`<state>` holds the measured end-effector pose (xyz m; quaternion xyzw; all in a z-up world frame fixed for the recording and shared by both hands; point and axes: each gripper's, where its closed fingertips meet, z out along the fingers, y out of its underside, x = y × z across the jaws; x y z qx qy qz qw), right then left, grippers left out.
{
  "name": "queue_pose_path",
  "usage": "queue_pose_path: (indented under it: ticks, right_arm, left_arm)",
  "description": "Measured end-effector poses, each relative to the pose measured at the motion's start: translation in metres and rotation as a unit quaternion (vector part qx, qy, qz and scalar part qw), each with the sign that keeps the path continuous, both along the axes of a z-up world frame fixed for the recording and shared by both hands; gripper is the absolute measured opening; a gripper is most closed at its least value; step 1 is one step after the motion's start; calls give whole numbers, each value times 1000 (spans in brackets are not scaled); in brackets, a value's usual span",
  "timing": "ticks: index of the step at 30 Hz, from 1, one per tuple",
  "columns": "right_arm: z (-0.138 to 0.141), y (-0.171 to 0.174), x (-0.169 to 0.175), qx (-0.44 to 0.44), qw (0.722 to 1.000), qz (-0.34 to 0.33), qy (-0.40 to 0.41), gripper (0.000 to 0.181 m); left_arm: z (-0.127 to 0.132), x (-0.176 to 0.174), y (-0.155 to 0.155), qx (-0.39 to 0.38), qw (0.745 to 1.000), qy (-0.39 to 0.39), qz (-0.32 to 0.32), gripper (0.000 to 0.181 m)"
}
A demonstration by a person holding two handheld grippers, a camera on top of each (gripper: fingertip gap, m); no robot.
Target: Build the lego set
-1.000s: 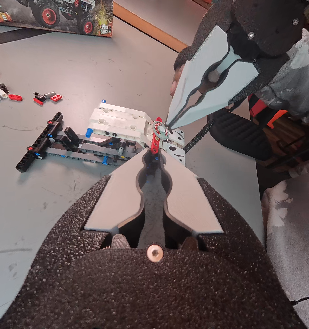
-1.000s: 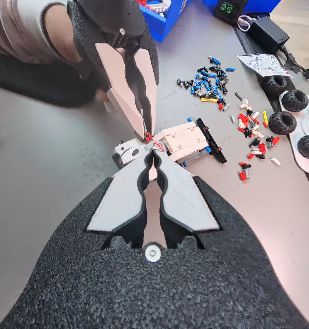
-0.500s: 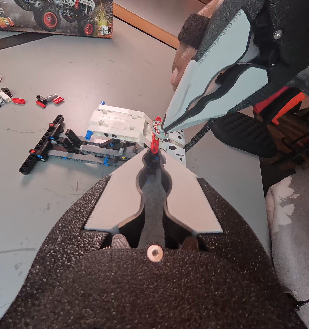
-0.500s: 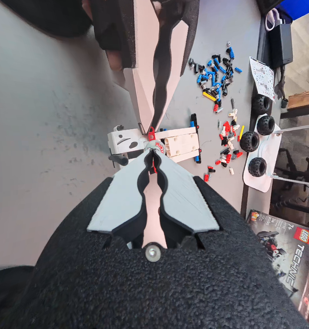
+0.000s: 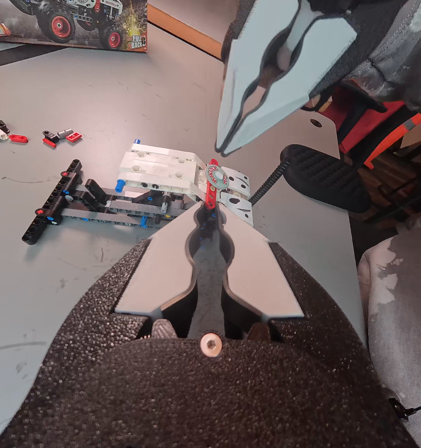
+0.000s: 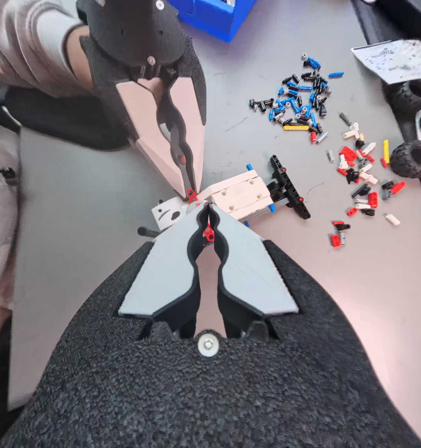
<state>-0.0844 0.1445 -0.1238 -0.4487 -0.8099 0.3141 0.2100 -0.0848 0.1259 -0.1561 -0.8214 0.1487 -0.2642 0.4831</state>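
The partly built lego truck [image 5: 156, 174] lies on the grey table: a white body on a black and grey frame. It also shows in the right wrist view [image 6: 241, 196]. A red beam [image 5: 212, 191] stands upright at its front with a round grey disc [image 5: 216, 179] on it. My left gripper [image 5: 209, 209] is shut on the lower end of the red beam, which also shows in the right wrist view [image 6: 191, 194]. My right gripper [image 5: 221, 149] is shut and empty, a little above the disc and apart from it. In its own view the right gripper [image 6: 208, 206] hovers over the truck's front.
The set's box [image 5: 71, 24] lies at the far left. Small loose pieces [image 5: 59, 138] lie beside the truck. A pile of blue and black pins [image 6: 299, 101], red and white pieces [image 6: 359, 174], black tyres [image 6: 410, 160], a paper sheet [image 6: 393, 60] and a blue bin [image 6: 212, 17] lie beyond. The tips of one gripper are about 4 centimetres away from the tips of the other.
My right gripper has let go of the round disc and lifted up and away from it. My left gripper has kept its hold on the red beam.
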Motion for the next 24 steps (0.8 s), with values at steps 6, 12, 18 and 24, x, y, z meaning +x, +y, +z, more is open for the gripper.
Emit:
queue_pose_path:
  ticks: [6, 12, 18, 24]
  right_arm:
    - [-19, -9, 10, 135, 989, 65, 12, 10]
    - [-20, -6, 6, 176, 981, 86, -4, 2]
    - [-20, -7, 5, 190, 976, 97, -46, 0]
    - [-15, 7, -5, 48, 998, -26, -37, 0]
  left_arm:
    - [0, 0, 1, 0, 1000, 0, 2, 8]
    - [0, 0, 0, 6, 1000, 10, -1, 7]
    - [0, -1, 0, 9, 1000, 14, -5, 7]
    - [0, -1, -1, 5, 1000, 7, -6, 7]
